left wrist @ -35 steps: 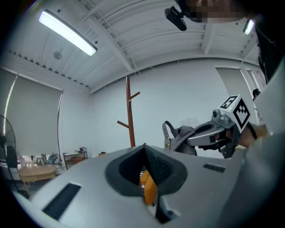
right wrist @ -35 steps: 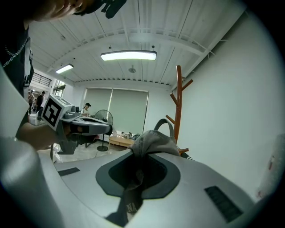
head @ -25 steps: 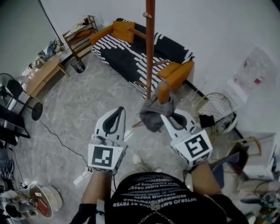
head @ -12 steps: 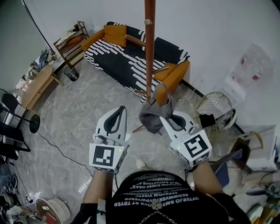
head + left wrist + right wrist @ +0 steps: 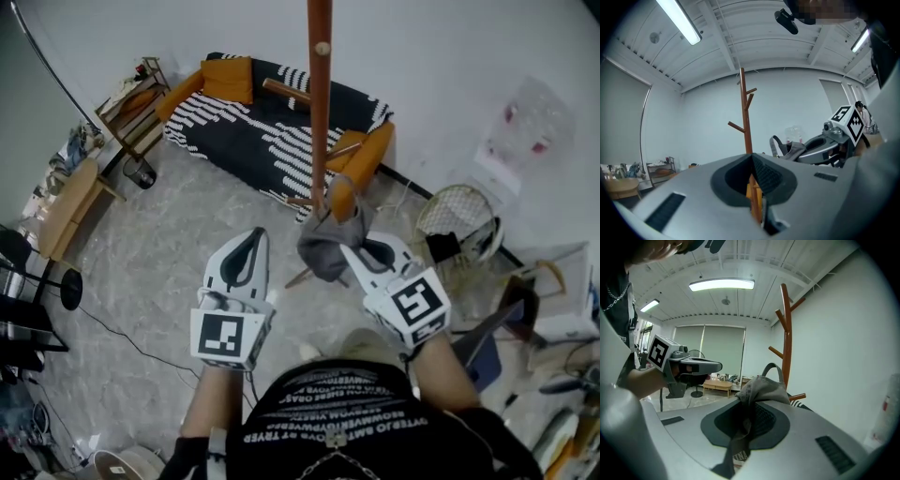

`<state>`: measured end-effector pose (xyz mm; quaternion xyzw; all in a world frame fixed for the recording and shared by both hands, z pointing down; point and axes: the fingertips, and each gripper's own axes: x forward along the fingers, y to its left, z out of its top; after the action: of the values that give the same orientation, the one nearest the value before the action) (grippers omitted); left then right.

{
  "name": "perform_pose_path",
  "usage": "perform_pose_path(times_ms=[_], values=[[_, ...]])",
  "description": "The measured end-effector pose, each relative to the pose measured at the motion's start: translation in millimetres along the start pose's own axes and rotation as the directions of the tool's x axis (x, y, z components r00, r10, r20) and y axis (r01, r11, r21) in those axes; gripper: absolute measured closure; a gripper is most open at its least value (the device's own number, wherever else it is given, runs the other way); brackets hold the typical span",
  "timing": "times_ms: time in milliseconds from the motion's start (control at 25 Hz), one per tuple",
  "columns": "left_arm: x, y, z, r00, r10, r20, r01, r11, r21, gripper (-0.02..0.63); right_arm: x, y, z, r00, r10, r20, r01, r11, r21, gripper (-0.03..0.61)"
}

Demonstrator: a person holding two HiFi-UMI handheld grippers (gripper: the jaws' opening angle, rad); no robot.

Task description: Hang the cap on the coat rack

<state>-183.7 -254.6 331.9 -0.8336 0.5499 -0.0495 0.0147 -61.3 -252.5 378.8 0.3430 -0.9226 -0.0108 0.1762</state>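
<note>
1. I am clamping my right gripper (image 5: 351, 253) on the cap (image 5: 328, 246). In the right gripper view its jaws (image 5: 749, 409) are pinching the grey fabric between their dark pads.
2. The cap (image 5: 761, 389) is bunching up above those jaws, its strap is arching upward, and a strip with a label is hanging down behind them.
3. I am holding my left gripper (image 5: 251, 236) with its jaws together and nothing between them. In the left gripper view the tips (image 5: 752, 158) are meeting in a point.
4. I am keeping both grippers side by side in front of my chest, well apart, each pointing toward the coat rack (image 5: 319, 103).
5. The cap is hanging in the air from my right jaws, between the two gripper tips and closer to the right one. In the head view it is lying over the foot of the rack, but I cannot tell whether it is touching it.
6. The coat rack (image 5: 787, 341) is standing upright, a reddish-brown pole with short pegs angling off it; in the left gripper view it (image 5: 746, 117) is rising straight ahead of my closed jaws.
7. Behind the rack, a black-and-white patterned sofa (image 5: 253, 131) with orange cushions is sitting against the white wall.
</note>
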Motion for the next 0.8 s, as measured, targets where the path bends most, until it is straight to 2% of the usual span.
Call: perform_pose_path(times_ms=[360,800], values=[[7.9,6.4,-20.3,0.999,-0.023,-0.024,0.022,1.0,-0.019,0.611,27.8,3.2,-30.2,0.997,0.034,-0.076,-0.031,0.999,0.041,0.555],[26.2,15.1,-28.3,0.998,0.023,-0.052,-0.024,0.999,-0.026,0.611,58.8,-13.1,-66.4,0.991,0.079,-0.112,-0.069,0.993,0.095,0.555]])
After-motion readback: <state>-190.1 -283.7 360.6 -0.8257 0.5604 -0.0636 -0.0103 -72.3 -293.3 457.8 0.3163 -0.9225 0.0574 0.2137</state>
